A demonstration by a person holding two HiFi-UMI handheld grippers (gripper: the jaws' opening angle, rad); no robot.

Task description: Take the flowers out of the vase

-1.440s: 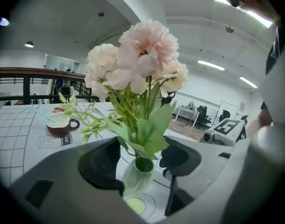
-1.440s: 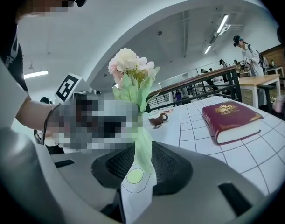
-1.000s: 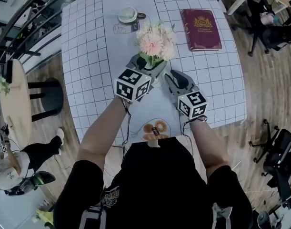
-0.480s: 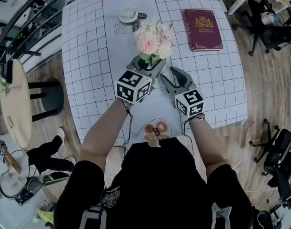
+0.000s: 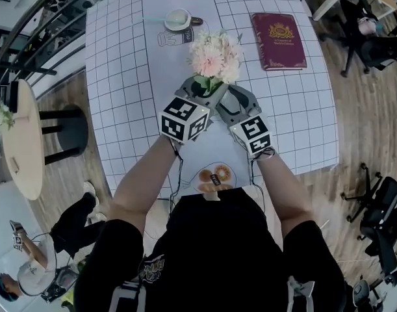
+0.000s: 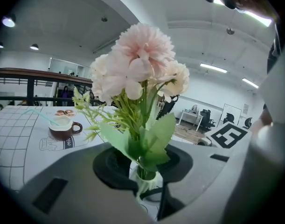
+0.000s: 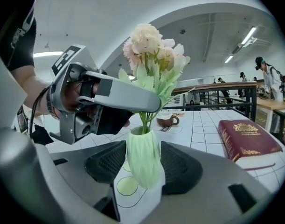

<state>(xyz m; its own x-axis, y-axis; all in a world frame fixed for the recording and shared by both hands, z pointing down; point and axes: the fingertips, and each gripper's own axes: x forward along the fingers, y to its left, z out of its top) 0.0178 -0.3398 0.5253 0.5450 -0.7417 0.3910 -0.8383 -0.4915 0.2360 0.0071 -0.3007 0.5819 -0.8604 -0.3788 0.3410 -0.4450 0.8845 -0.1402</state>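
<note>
The flowers [image 5: 214, 54], pale pink and cream with green leaves, stand in a ribbed pale green vase [image 7: 142, 146] at the middle of the counter [image 5: 120, 77], which has a white grid cloth. The left hand-held gripper [image 5: 203, 91] pinches the stems just above the mouth of the vase; its jaws have just been closing on them. The right hand-held gripper [image 7: 143, 169] was one second ago at 4 o'clock of the vase and apart from it. Now it has come in, and its jaws have just been opening. They are spread wide with the vase between them, and the pads do not press on it. The left one has kept its place.

At 2 o'clock of the vase lies a dark red book [image 5: 278, 39] with a gold crest; its gold letters are too small to read. At 11 o'clock stands a cup [image 5: 177, 19] beside a printed mug drawing with unreadable letters. Printed doughnuts [image 5: 214, 176] lie at 6 o'clock. In the right gripper view the left hand-held gripper crosses in front of the stems.
</note>
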